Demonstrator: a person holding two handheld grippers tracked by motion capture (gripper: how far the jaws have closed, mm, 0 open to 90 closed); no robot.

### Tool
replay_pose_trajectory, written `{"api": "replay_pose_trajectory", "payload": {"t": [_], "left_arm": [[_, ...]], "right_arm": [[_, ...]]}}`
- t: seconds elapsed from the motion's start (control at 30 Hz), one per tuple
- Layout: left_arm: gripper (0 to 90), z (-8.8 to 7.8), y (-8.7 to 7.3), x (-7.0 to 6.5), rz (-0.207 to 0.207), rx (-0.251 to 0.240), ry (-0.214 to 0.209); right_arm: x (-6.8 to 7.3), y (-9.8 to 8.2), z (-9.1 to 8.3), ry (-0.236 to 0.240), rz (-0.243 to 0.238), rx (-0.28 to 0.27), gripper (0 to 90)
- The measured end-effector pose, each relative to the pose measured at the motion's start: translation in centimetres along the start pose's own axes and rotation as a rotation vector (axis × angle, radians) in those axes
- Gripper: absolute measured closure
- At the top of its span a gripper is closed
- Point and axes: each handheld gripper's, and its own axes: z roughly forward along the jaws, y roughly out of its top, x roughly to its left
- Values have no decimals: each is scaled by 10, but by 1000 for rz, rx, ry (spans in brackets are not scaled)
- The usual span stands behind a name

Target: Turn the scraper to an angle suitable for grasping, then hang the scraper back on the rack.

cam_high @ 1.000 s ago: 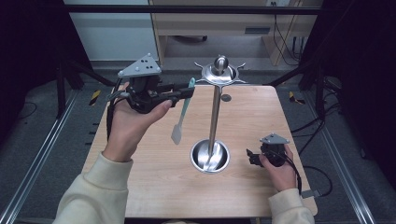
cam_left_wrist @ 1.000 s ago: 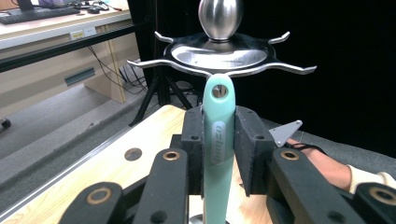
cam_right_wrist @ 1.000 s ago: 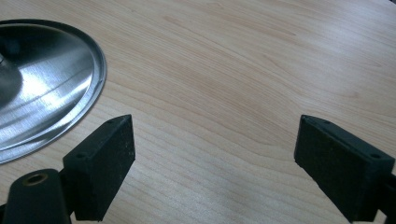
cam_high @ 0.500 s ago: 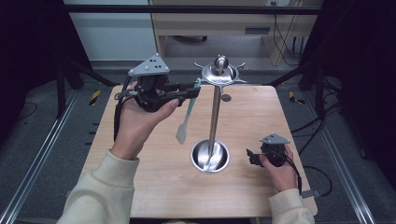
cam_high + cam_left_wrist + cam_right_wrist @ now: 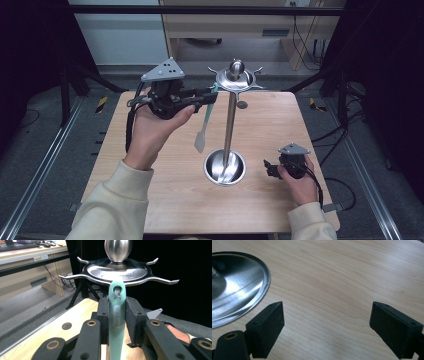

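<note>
Spatula [image 5: 117, 322] clamped; handle hole [image 5: 117, 293] near rack hook [image 5: 71, 277].

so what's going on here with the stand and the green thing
A person works at a wooden table with a gripper in each hand. The left gripper is shut on the handle of a mint-green spatula, holding it up beside the hooked top disc of a steel utensil stand, with the hanging hole in the handle close to one of the hooks but not on it yet. The right gripper rests low on the table near the stand's base, jaws open and empty.
</note>
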Motion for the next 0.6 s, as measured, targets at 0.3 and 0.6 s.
{"api": "replay_pose_trajectory", "payload": {"t": [0.3, 0.6], "left_arm": [[742, 0, 0, 0, 1, 1, 2], [740, -2, 0, -2, 10, 9, 13]], "right_arm": [[0, 0, 0, 1, 2, -6, 124], [-1, 0, -1, 4, -1, -10, 122]]}}
